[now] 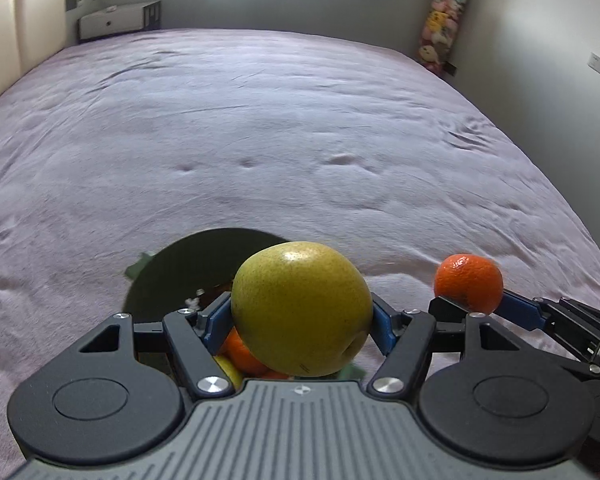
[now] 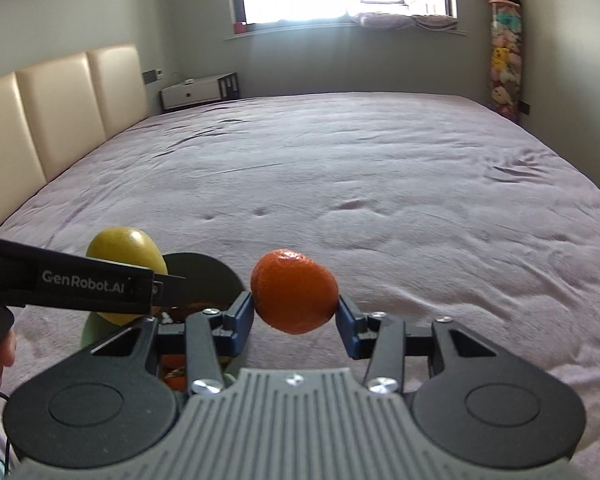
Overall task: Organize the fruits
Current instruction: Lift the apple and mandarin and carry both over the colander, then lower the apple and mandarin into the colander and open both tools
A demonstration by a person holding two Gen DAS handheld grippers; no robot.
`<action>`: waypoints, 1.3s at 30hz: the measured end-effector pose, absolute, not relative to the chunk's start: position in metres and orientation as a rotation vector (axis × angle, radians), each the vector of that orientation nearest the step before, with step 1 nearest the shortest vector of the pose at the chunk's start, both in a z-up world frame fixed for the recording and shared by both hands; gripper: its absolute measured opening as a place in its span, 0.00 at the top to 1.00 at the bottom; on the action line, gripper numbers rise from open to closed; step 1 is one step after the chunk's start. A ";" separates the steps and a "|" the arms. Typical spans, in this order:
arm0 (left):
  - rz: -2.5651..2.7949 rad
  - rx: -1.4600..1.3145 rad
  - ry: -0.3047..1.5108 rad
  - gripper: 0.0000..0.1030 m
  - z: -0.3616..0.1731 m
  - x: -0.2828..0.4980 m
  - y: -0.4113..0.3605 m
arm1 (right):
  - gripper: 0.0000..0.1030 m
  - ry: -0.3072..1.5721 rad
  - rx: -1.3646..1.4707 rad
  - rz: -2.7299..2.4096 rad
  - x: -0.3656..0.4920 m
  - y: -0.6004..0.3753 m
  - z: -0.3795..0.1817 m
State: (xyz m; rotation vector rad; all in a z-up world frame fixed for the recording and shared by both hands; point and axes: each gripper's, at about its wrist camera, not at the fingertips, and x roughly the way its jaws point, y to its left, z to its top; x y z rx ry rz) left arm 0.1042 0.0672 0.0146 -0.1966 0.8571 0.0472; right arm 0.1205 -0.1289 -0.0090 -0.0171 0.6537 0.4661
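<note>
My left gripper (image 1: 302,312) is shut on a yellow-green pear (image 1: 300,306) and holds it above a dark green bowl (image 1: 172,276) on the bed. The bowl holds an orange fruit (image 1: 242,354) and a yellow one (image 1: 230,372), mostly hidden under the pear. My right gripper (image 2: 296,312) is shut on an orange tangerine (image 2: 294,292), held in the air to the right of the bowl (image 2: 208,276). The tangerine (image 1: 468,282) also shows at the right of the left wrist view. The pear (image 2: 124,252) shows behind the left gripper's arm in the right wrist view.
A wide bed with a wrinkled lilac cover (image 2: 380,184) fills both views. A cream padded headboard (image 2: 60,112) runs along the left. A white nightstand (image 2: 196,94) stands at the far corner. A hanging column of plush toys (image 2: 504,52) is at the far right wall.
</note>
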 end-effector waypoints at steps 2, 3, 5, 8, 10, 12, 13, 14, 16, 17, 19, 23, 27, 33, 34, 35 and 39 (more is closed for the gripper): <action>0.053 -0.225 0.866 0.24 0.011 0.102 0.079 | 0.59 0.660 -0.029 0.491 0.120 -0.117 -0.010; 0.057 -0.236 0.871 0.24 0.008 0.101 0.085 | 0.59 0.665 -0.034 0.503 0.120 -0.112 -0.012; 0.069 -0.250 0.883 0.24 0.003 0.100 0.094 | 0.59 0.676 -0.048 0.520 0.121 -0.101 -0.015; 0.078 -0.270 0.896 0.24 -0.006 0.100 0.106 | 0.59 0.692 -0.075 0.536 0.124 -0.088 -0.023; 0.079 -0.287 0.906 0.24 -0.011 0.100 0.113 | 0.59 0.703 -0.087 0.542 0.128 -0.081 -0.028; 0.081 -0.304 0.915 0.24 -0.017 0.101 0.120 | 0.59 0.714 -0.094 0.549 0.132 -0.075 -0.034; 0.082 -0.312 0.920 0.24 -0.020 0.101 0.123 | 0.59 0.719 -0.099 0.552 0.134 -0.072 -0.037; 0.082 -0.320 0.924 0.24 -0.023 0.102 0.126 | 0.59 0.723 -0.103 0.555 0.135 -0.069 -0.039; 0.081 -0.332 0.931 0.24 -0.029 0.102 0.130 | 0.59 0.731 -0.107 0.560 0.139 -0.065 -0.043; 0.080 -0.338 0.934 0.24 -0.031 0.102 0.132 | 0.59 0.734 -0.109 0.563 0.139 -0.063 -0.044; 0.075 -0.349 0.935 0.24 -0.035 0.104 0.135 | 0.59 0.738 -0.119 0.569 0.142 -0.058 -0.048; 0.068 -0.358 0.941 0.24 -0.042 0.108 0.138 | 0.59 0.742 -0.138 0.580 0.146 -0.048 -0.055; 0.066 -0.368 0.954 0.24 -0.050 0.114 0.141 | 0.59 0.735 -0.180 0.585 0.149 -0.041 -0.061; 0.056 -0.376 0.981 0.24 -0.061 0.121 0.141 | 0.59 0.746 -0.204 0.581 0.155 -0.035 -0.071; 0.055 -0.378 0.987 0.23 -0.063 0.122 0.141 | 0.59 0.748 -0.208 0.579 0.156 -0.035 -0.073; 0.053 -0.383 0.986 0.23 -0.064 0.122 0.141 | 0.59 0.749 -0.209 0.578 0.157 -0.035 -0.074; 0.049 -0.403 0.990 0.23 -0.067 0.126 0.144 | 0.59 0.744 -0.217 0.580 0.160 -0.033 -0.076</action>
